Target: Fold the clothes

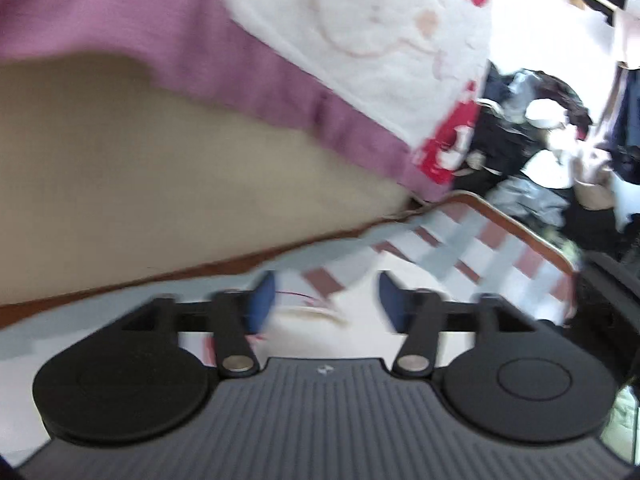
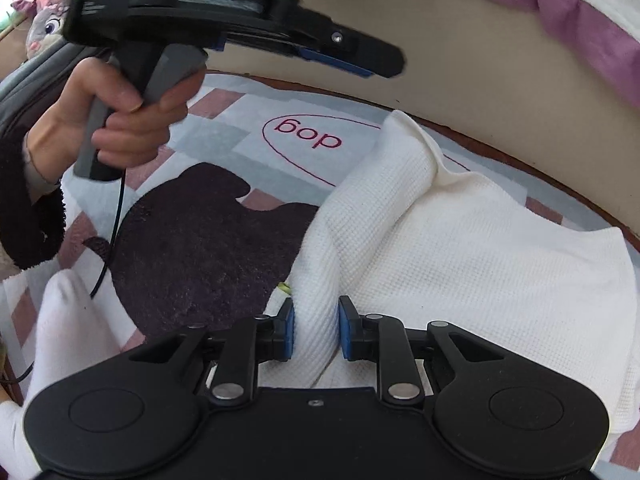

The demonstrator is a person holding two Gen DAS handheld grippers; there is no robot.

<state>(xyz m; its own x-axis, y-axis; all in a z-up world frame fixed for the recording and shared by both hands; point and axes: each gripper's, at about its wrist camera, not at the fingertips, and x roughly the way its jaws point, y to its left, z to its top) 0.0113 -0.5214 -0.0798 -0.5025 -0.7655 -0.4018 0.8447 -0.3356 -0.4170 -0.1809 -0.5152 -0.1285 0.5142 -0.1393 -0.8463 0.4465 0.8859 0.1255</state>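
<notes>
Surface: a checked mat in white, grey and dull red with a brown edge, printed with the word "dog" in a red oval and a dark animal shape; it lies beside a beige panel hung with a purple-edged cover.

Left wrist view, setting: blurred; the beige panel fills the left, the purple-edged cover runs above it with white and red fabric behind, and a heap of dark and pale clothes lies beyond the mat's far right corner.
Left wrist view, left gripper: blue pads well apart, nothing pressed between them; a pale shape below the gap is probably the white garment, but blur hides it.

Right wrist view, white garment: a waffle-knit piece spread over the mat's right half, reaching its brown right edge, with a raised fold running toward the "dog" print.
Right wrist view, right gripper: narrow, both blue pads against a rolled ridge of the white garment at the near edge.
Right wrist view, left hand: wrapped round the grey handle of the left gripper, which hangs above the mat's far left part, a black cable trailing from it.
Right wrist view, far left corner: a plush toy.
</notes>
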